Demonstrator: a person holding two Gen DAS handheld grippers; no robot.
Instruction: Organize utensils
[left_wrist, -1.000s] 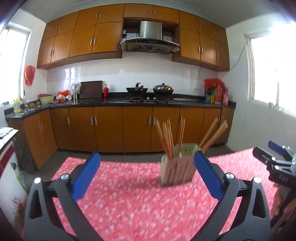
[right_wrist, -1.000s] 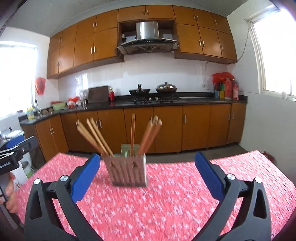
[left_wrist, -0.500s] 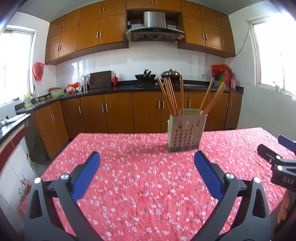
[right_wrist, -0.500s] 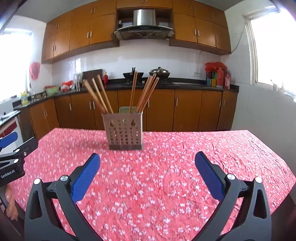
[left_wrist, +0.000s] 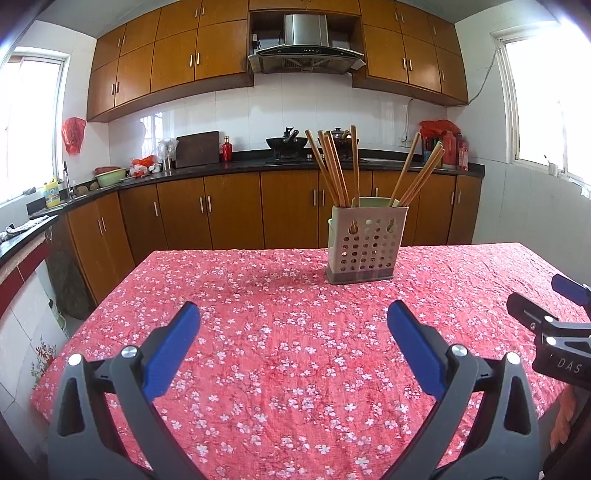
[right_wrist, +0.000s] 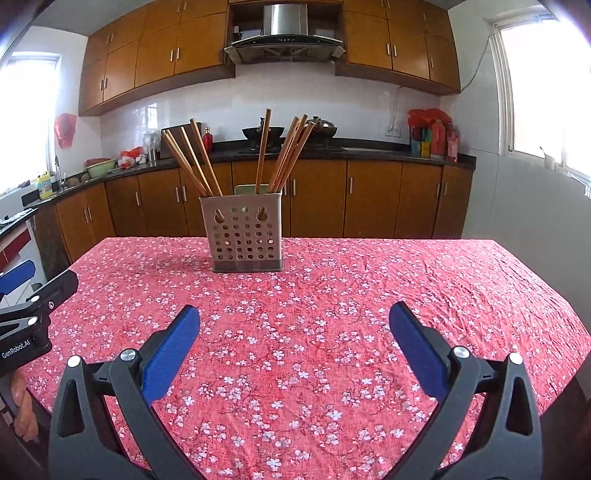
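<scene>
Chopsticks (right_wrist: 284, 155), long brown wooden ones, stand fanned out in the perforated beige plastic holder (right_wrist: 245, 232), which sits on the red flower-print tablecloth (right_wrist: 332, 295) toward its far edge. I hold both tools on the near side of that holder, well apart from it: the left gripper (left_wrist: 293, 325) and the right gripper (right_wrist: 293, 325) are spread wide and carry nothing. My worry is the lean of the sticks; I judge a pull on one could drag its neighbours or tip the light holder. Only the left view shows the holder's pale green side, and each view catches the other tool at its edge.
</scene>
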